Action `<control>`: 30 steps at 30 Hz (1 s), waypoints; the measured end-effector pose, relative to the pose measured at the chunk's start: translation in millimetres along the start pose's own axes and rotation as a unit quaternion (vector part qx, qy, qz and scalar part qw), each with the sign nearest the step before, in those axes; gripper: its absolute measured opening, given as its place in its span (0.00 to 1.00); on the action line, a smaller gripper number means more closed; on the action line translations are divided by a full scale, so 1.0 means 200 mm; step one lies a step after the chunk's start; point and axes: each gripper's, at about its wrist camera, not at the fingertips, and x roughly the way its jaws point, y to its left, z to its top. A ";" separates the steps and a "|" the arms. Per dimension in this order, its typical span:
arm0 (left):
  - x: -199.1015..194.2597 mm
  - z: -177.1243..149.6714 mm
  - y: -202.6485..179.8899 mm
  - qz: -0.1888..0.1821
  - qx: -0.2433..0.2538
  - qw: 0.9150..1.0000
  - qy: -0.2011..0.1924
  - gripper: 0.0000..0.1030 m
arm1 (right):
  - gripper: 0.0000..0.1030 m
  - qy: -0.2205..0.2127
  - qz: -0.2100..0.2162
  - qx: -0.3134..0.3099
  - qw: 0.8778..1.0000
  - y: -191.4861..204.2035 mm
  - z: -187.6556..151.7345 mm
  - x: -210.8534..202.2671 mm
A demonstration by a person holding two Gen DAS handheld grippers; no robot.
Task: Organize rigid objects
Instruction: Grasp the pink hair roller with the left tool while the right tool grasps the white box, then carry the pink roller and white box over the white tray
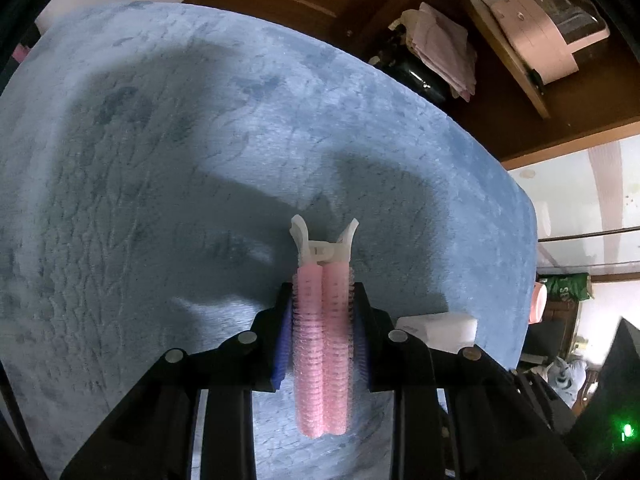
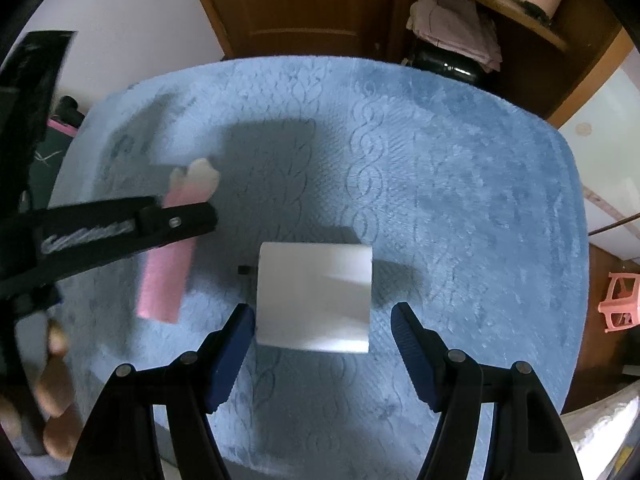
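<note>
My left gripper [image 1: 322,300] is shut on a pink hair-roller clip [image 1: 322,344] with a white clip end, held above the blue mat [image 1: 160,160]. In the right wrist view the same gripper [image 2: 200,216] and clip [image 2: 166,284] appear at the left, blurred. A white box [image 2: 314,296] lies on the mat [image 2: 440,200] in the middle; its corner shows in the left wrist view [image 1: 440,328]. My right gripper [image 2: 322,314] is open, its fingers on either side of the box's near end, apart from it.
A wooden door [image 2: 304,8] and shelf with pink cloths [image 2: 456,28] and a dark jar [image 2: 448,66] stand beyond the mat's far edge. A pink stool [image 2: 622,300] is on the floor at right.
</note>
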 end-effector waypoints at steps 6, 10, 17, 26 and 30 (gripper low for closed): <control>-0.02 -0.01 0.02 -0.002 -0.002 1.000 0.002 0.28 | 0.65 0.020 0.005 0.020 1.000 -0.01 0.02 0.07; -0.04 -0.03 0.01 0.001 0.007 1.000 0.006 0.28 | 0.56 0.019 0.010 0.021 1.000 -0.01 0.01 0.05; -0.20 -0.11 -0.04 -0.003 0.033 0.999 0.001 0.28 | 0.55 0.003 0.025 0.039 0.999 -0.04 -0.03 -0.10; -0.51 -0.34 -0.19 -0.002 0.098 0.995 -0.025 0.28 | 0.55 -0.059 0.053 0.043 0.996 -0.09 -0.30 -0.53; -0.67 -0.50 -0.24 -0.001 0.128 0.991 -0.047 0.28 | 0.55 -0.079 0.060 0.041 0.994 -0.11 -0.48 -0.67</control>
